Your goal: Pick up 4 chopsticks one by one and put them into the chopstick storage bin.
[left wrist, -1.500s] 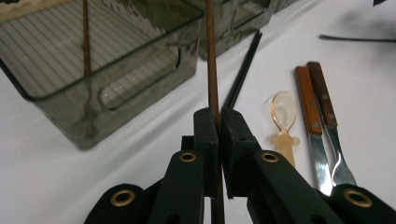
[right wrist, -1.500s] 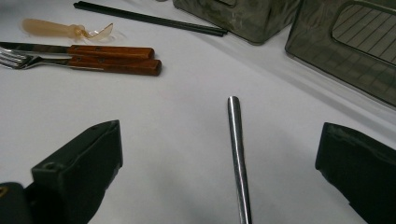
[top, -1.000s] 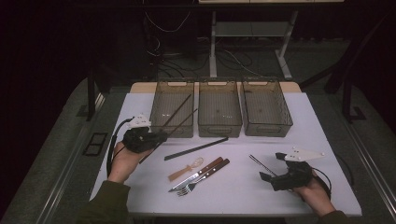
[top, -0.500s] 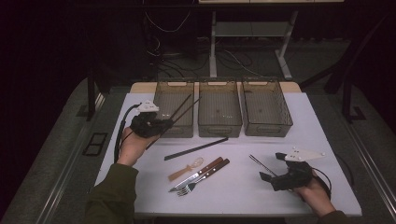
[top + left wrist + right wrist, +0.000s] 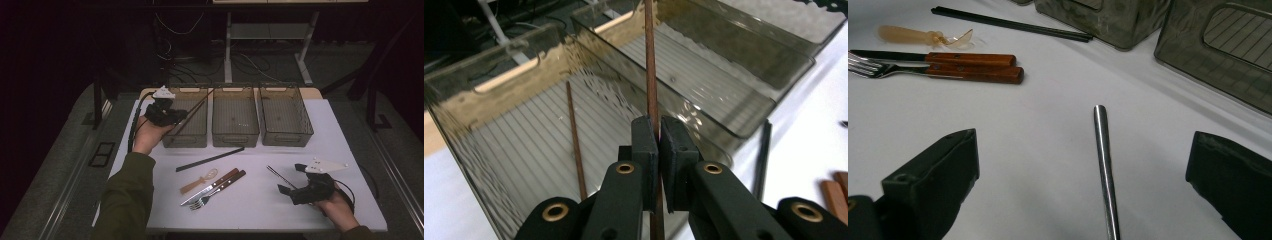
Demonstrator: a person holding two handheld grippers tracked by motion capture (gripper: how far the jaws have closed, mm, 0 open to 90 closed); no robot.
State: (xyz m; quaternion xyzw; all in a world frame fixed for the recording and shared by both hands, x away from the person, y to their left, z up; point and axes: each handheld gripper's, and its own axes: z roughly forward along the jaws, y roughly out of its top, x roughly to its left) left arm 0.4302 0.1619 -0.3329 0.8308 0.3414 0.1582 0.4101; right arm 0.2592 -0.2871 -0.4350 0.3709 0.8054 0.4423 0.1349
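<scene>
My left gripper (image 5: 172, 116) (image 5: 659, 130) is shut on a thin brown chopstick (image 5: 197, 106) (image 5: 650, 65), which slants up over the left smoky plastic bin (image 5: 187, 141) (image 5: 524, 90). A second brown chopstick (image 5: 575, 140) lies on that bin's ribbed floor. My right gripper (image 5: 291, 179) (image 5: 1083, 150) rests open near the table's front right. A silver metal chopstick (image 5: 277, 176) (image 5: 1103, 160) lies flat on the table between its wide jaws, and the pads do not touch it.
Two more bins, middle (image 5: 235, 139) and right (image 5: 287, 139), stand in the same row. A pair of black chopsticks (image 5: 210, 159) (image 5: 1013, 22), a wood-handled knife and fork (image 5: 215, 187) (image 5: 973, 67) and a tan plastic utensil (image 5: 197, 182) (image 5: 923, 36) lie mid-table.
My left hand has carried the brown chopstick up and away from the table's left side to the left bin. The right hand has stayed where it was.
</scene>
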